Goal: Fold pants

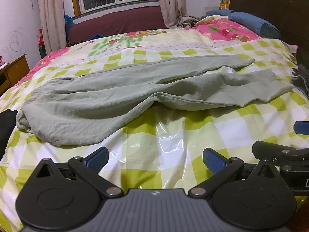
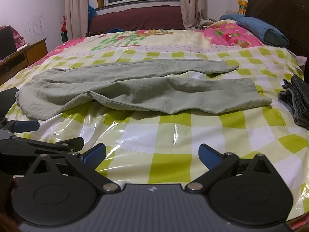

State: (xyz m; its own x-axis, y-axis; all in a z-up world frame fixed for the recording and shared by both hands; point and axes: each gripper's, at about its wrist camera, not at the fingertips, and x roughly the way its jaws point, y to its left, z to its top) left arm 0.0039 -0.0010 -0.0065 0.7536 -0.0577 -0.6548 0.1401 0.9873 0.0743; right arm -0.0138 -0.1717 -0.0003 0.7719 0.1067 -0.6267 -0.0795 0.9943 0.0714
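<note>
Pale green pants (image 1: 119, 94) lie spread on the bed, on a clear plastic sheet (image 1: 166, 135) over a green-and-white checked cover. Waistband end bunched at the left, both legs running toward the right. The far leg (image 1: 173, 65) lies flat and narrow; the near leg (image 1: 222, 89) is rumpled, with a raised ridge along its near edge. The two legs part into a narrow V, bed cover showing between the cuffs. No fold made yet, by the look of it.

Left hand-held gripper (image 1: 155, 159): blue pads spread wide, nothing between them, hovering over bare plastic near the pants' near edge, not touching cloth. Right hand-held gripper (image 2: 152, 156): the same, fingers apart and empty, over the checked cover, near the middle of the near leg. The two tools sit close side by side; each shows at the edge of the other's view.

A dark grey folded garment (image 2: 297, 100) lies at the right edge of the bed, just beyond the cuffs. Blue pillow (image 2: 264, 31) at the headboard.

Step in hand, as I judge it: the approach before the first fold. Next move probably calls for one gripper to take the near leg's cuff and the other its upper part or the waistband, then carry that leg over onto the far one so the seams line up. The slick plastic may let the cloth slide, so a firm pinch on the fabric edge is wanted.
</note>
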